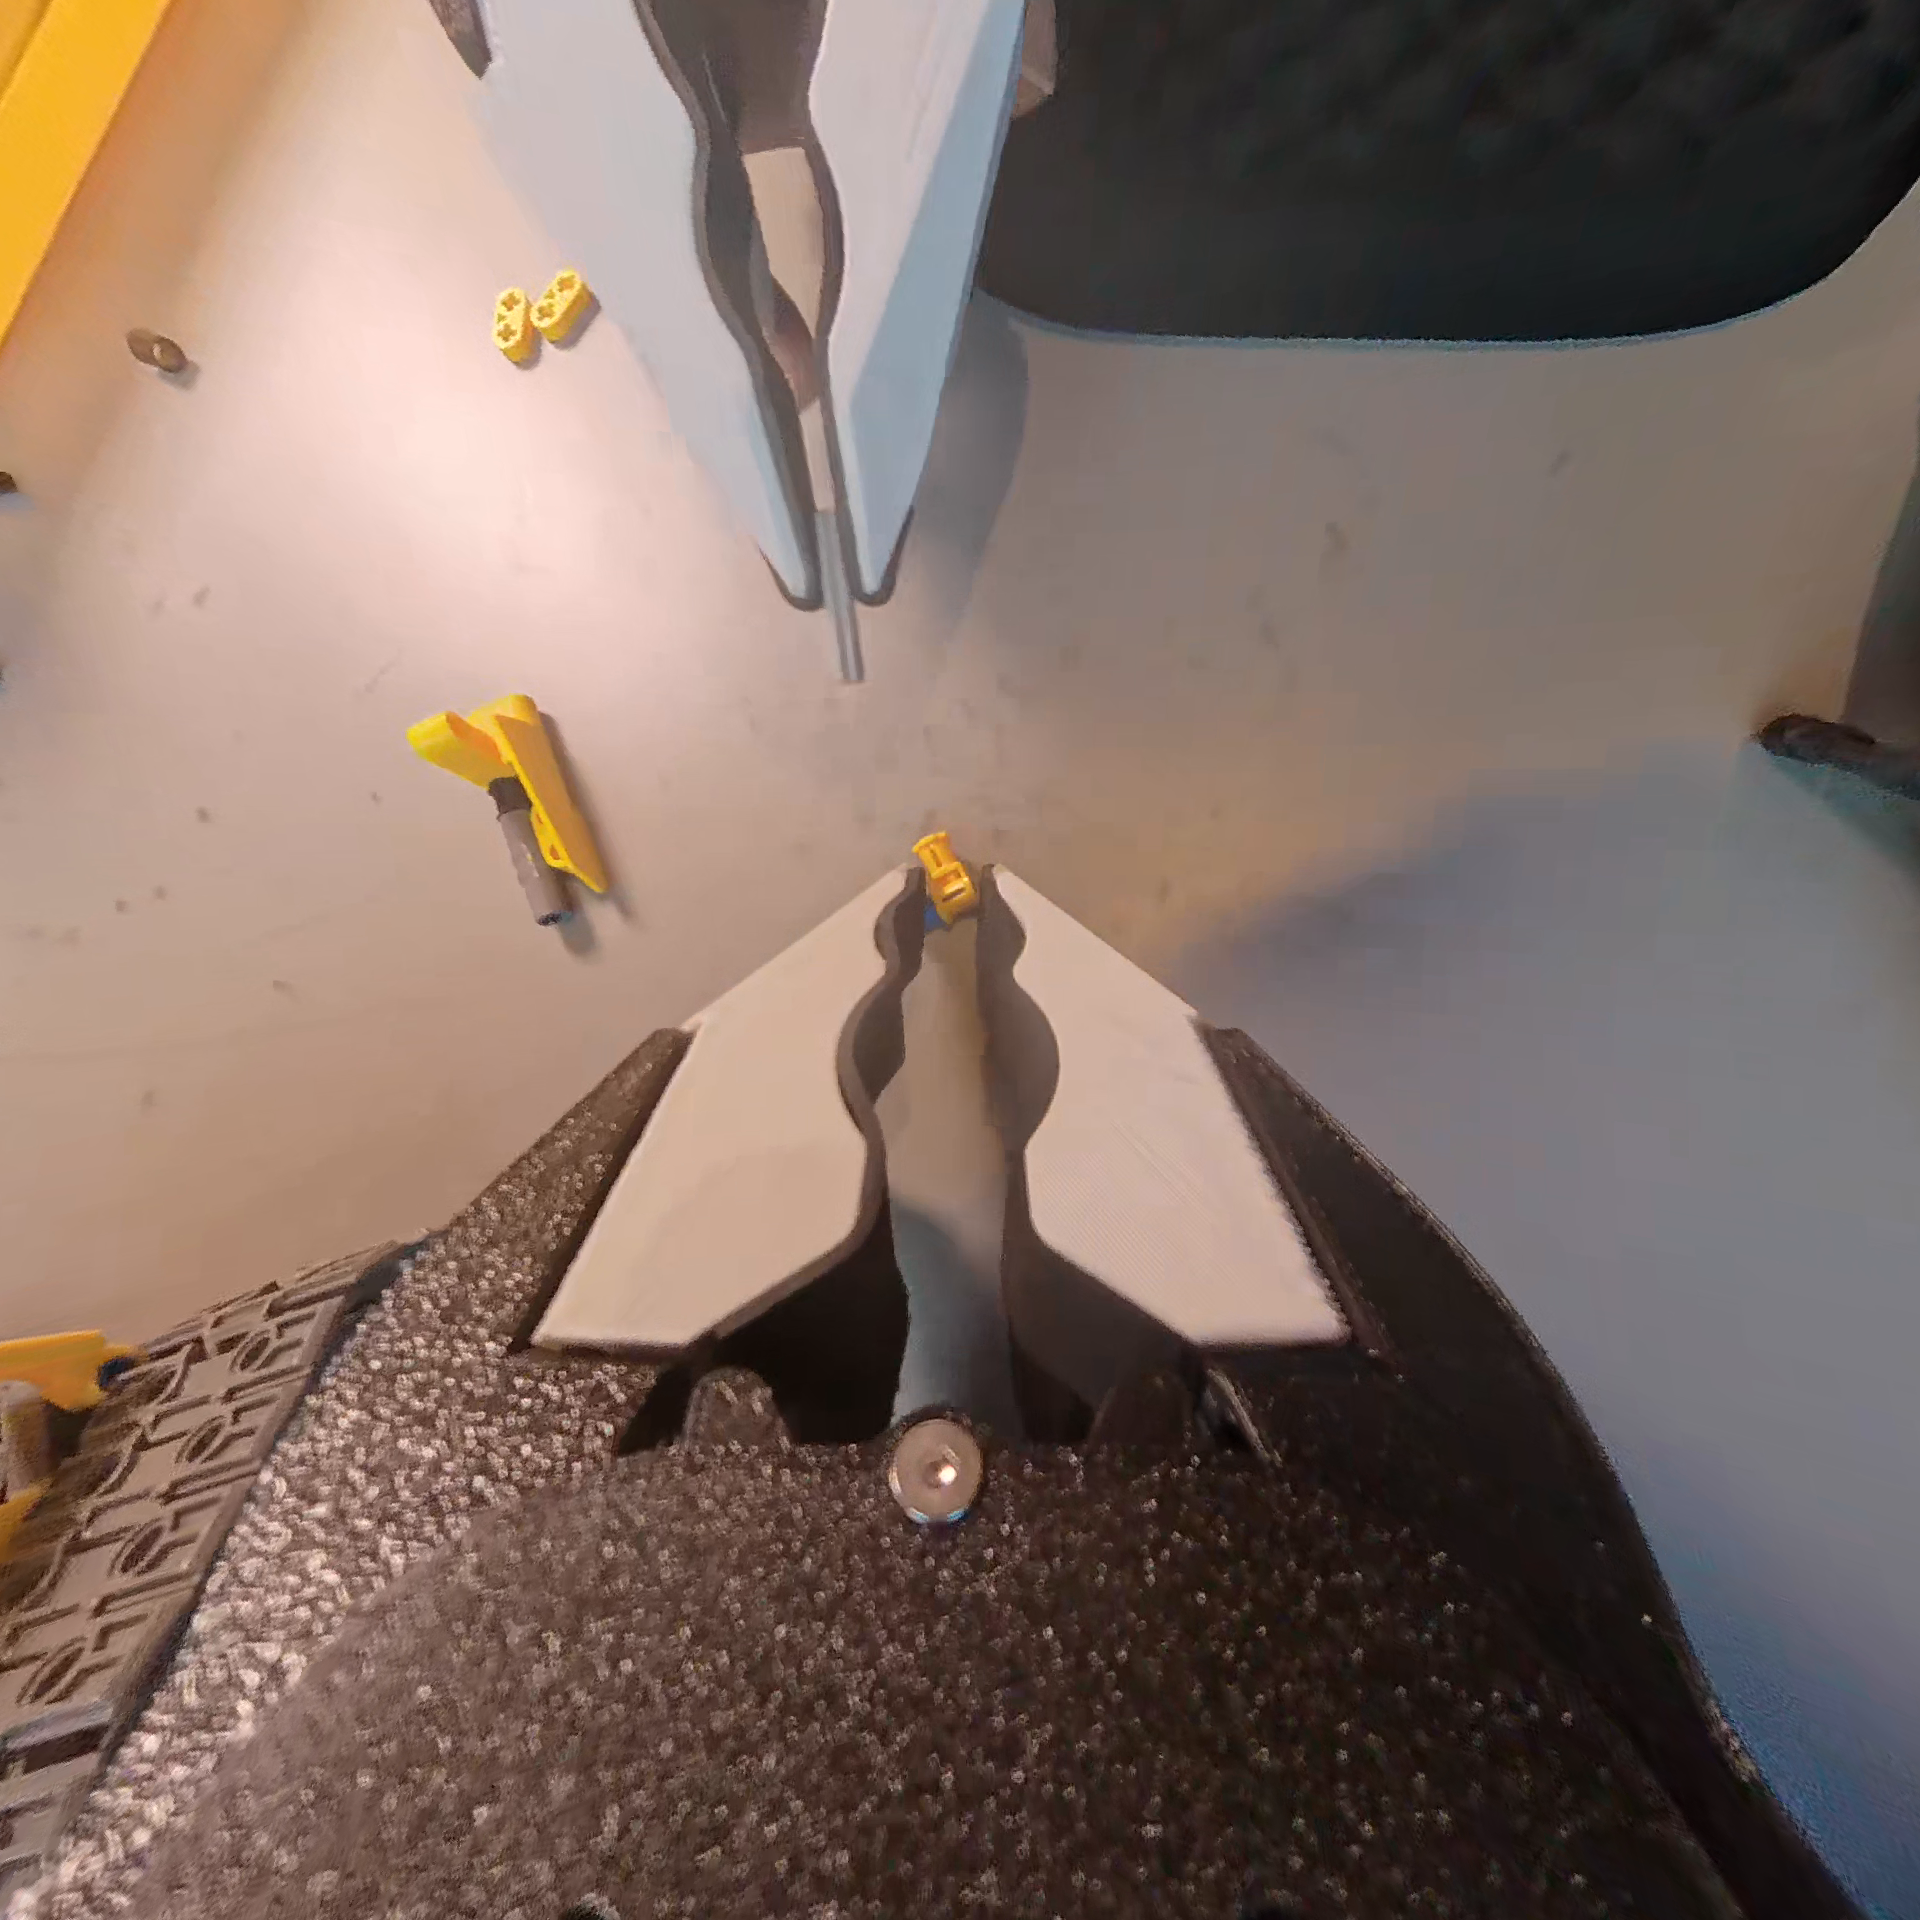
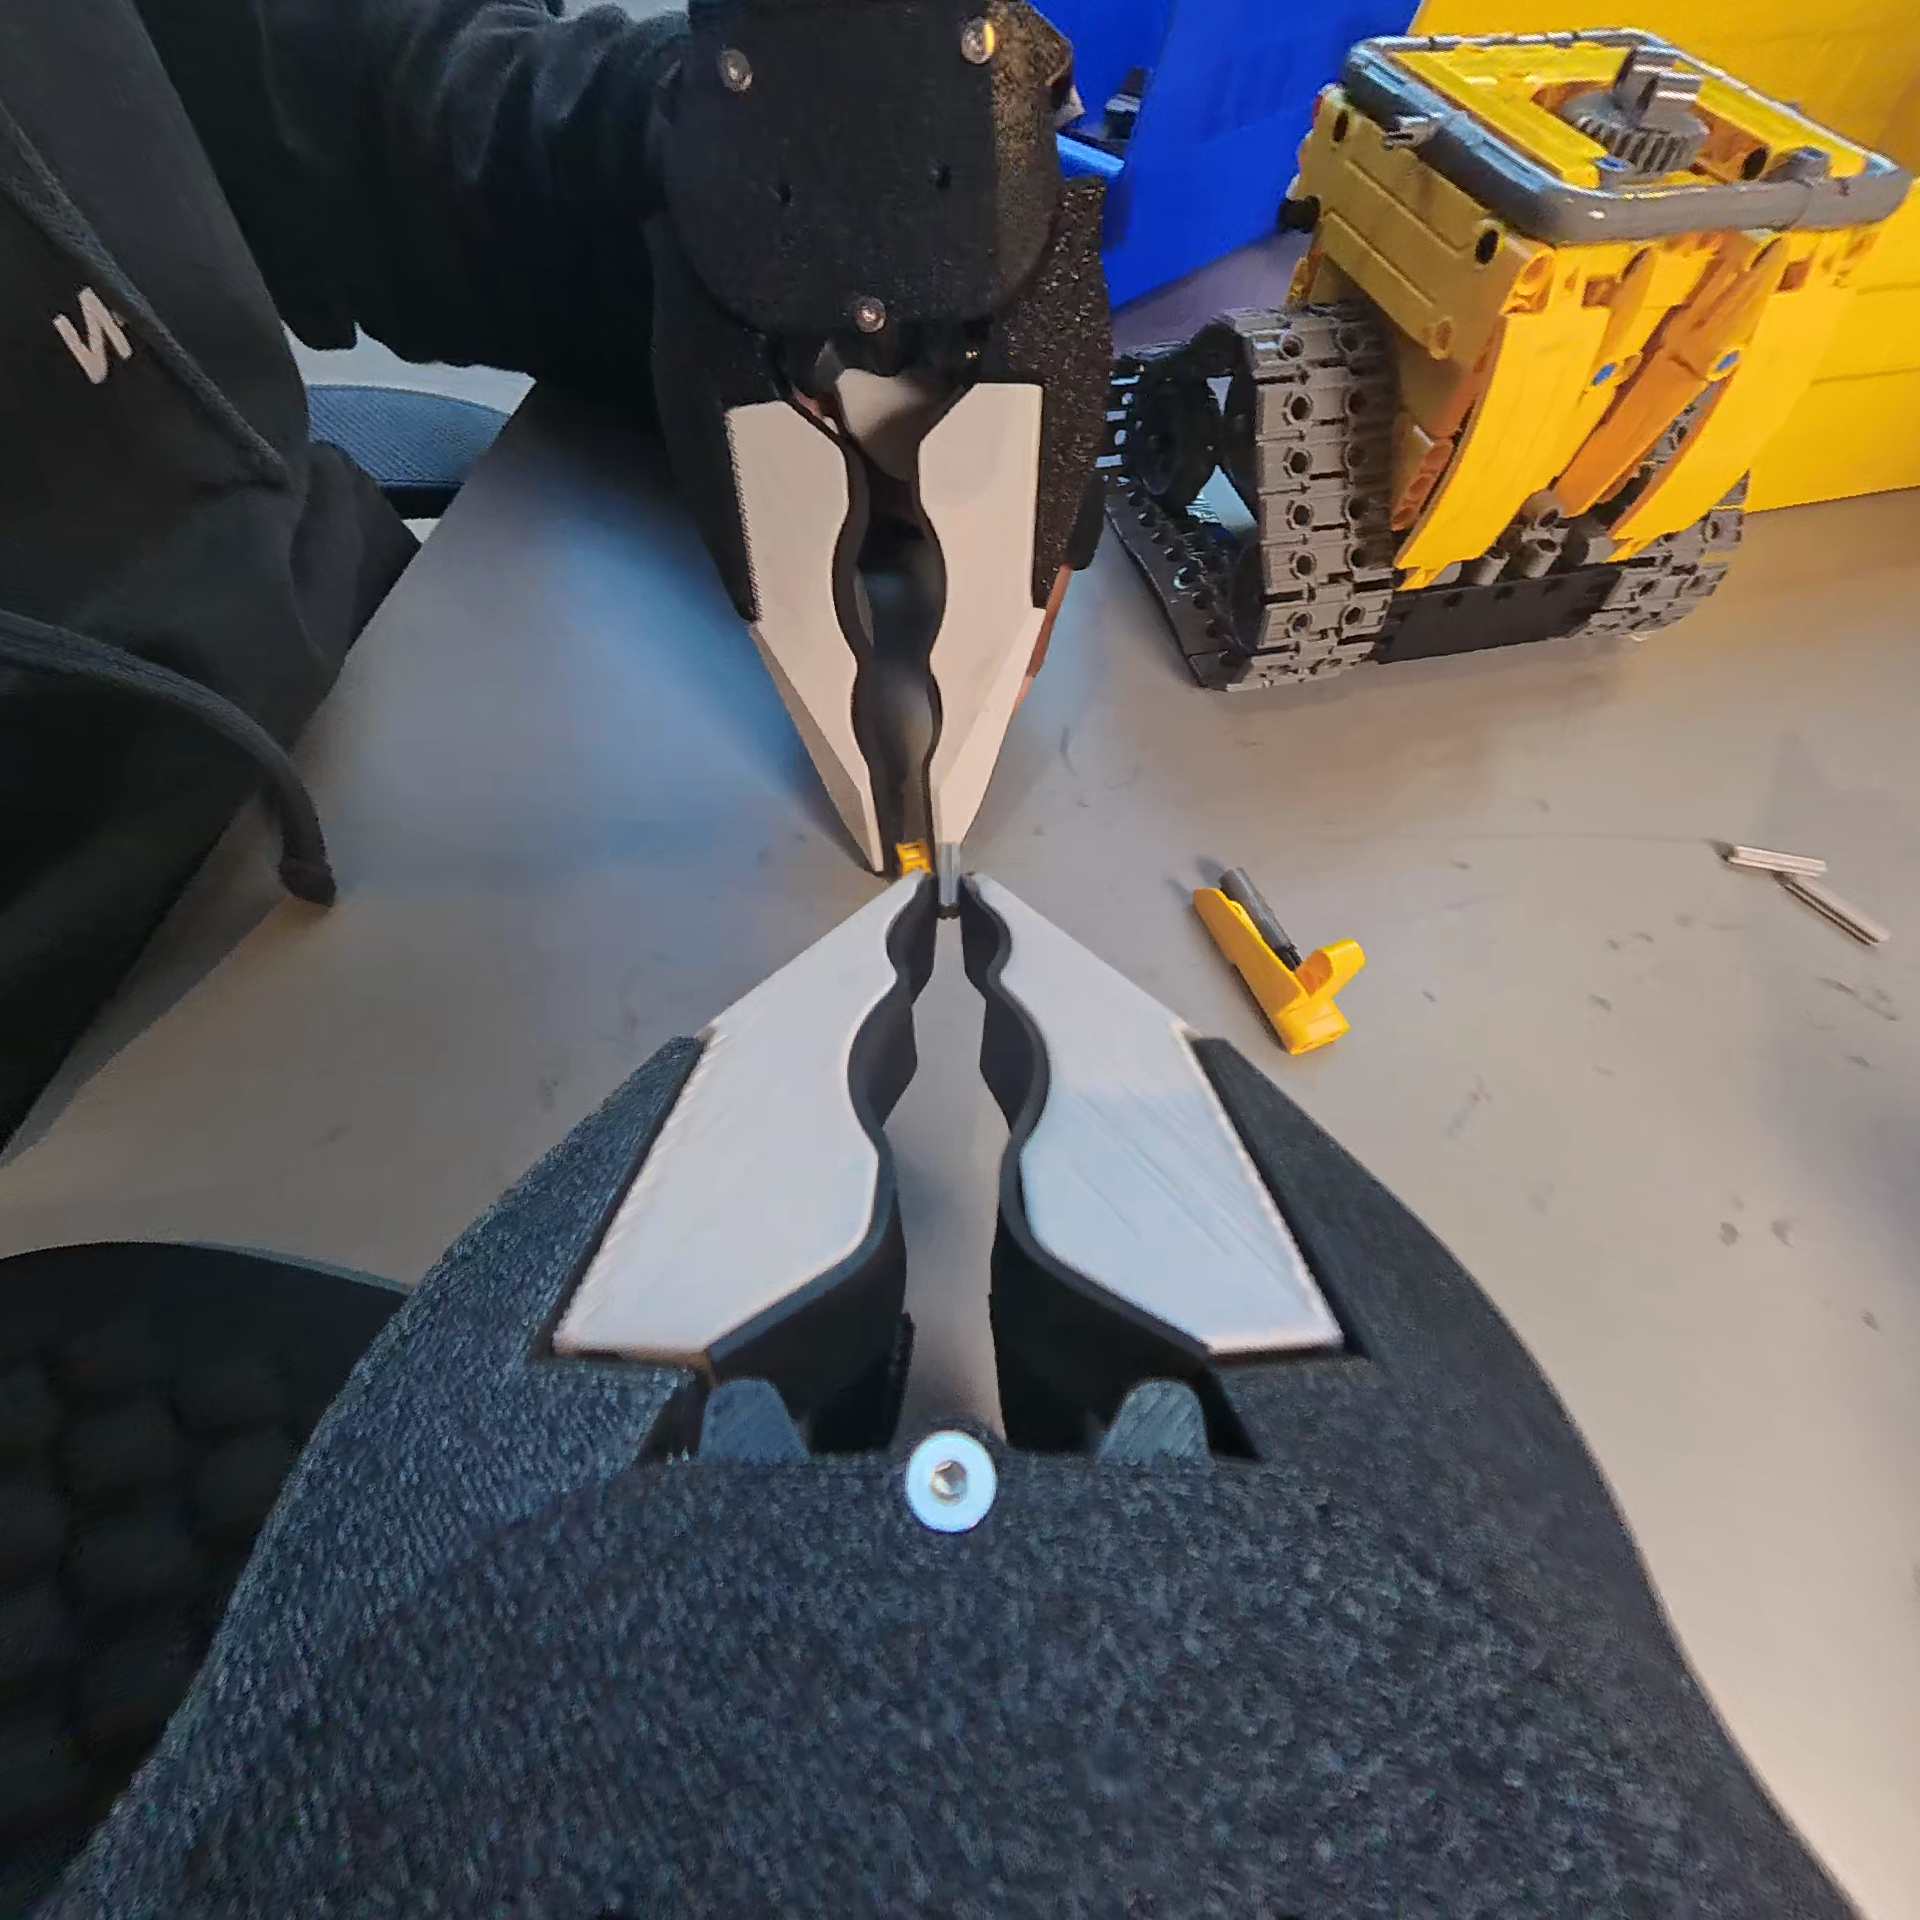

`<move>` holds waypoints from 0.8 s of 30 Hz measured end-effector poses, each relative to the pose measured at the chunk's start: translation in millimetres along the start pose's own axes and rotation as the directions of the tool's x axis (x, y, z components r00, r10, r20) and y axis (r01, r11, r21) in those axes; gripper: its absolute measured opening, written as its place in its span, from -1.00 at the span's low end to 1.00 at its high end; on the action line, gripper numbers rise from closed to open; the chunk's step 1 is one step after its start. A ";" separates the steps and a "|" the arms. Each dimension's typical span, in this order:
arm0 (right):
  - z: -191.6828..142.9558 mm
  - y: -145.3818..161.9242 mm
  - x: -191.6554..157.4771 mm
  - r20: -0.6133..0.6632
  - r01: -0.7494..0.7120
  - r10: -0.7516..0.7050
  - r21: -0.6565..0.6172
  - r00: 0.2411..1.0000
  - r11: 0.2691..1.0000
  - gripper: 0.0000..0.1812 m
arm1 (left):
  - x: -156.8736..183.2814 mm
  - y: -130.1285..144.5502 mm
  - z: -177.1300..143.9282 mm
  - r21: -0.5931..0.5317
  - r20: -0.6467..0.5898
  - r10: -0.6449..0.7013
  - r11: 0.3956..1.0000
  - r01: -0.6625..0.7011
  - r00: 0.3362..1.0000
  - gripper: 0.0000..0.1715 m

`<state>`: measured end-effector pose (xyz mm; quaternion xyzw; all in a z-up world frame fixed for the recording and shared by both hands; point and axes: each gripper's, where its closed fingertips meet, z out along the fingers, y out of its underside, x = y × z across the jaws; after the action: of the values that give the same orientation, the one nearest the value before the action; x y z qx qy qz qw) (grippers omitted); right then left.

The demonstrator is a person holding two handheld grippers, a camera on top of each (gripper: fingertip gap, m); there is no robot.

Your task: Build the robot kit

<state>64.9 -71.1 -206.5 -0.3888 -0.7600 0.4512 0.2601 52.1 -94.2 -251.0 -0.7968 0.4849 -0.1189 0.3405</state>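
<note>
Left wrist view: the left tool (image 1: pixel 943 883) is clenched on a small yellow plastic connector piece (image 1: pixel 945 871) at its fingertips, above the pale grey desk (image 1: pixel 1351 727). Opposite, the right tool (image 1: pixel 831 587) grips a thin grey plastic axle rod (image 1: pixel 847 613), whose end sticks out towards the connector, apart from it. A yellow angled panel piece with a grey pin (image 1: pixel 520 800) lies to the left. Right wrist view: the two tools meet tip to tip; a yellow tracked brick-built vehicle model (image 2: pixel 1507 364) stands behind on the desk.
</note>
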 end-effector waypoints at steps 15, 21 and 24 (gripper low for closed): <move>-16.1 -50.3 -15.8 0.046 0.001 -0.011 0.213 0.999 0.977 -0.96 | -1.6 -63.8 -59.3 0.468 0.059 0.082 0.878 -0.100 0.995 -0.91; -9.3 -35.5 -16.0 0.048 0.007 -0.014 0.128 0.999 0.992 -0.96 | 0.4 -53.7 -46.5 0.386 0.076 0.111 0.913 -0.132 0.991 -0.91; -5.5 -26.6 -18.4 0.050 0.032 -0.036 0.066 0.998 0.997 -0.96 | 2.9 -47.4 -38.8 0.335 0.072 0.125 0.931 -0.142 0.989 -0.91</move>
<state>69.8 -91.4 -181.2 -0.3555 -0.7578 0.4808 0.2609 66.2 -99.1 -191.5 -0.6940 0.5016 -0.1574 0.4919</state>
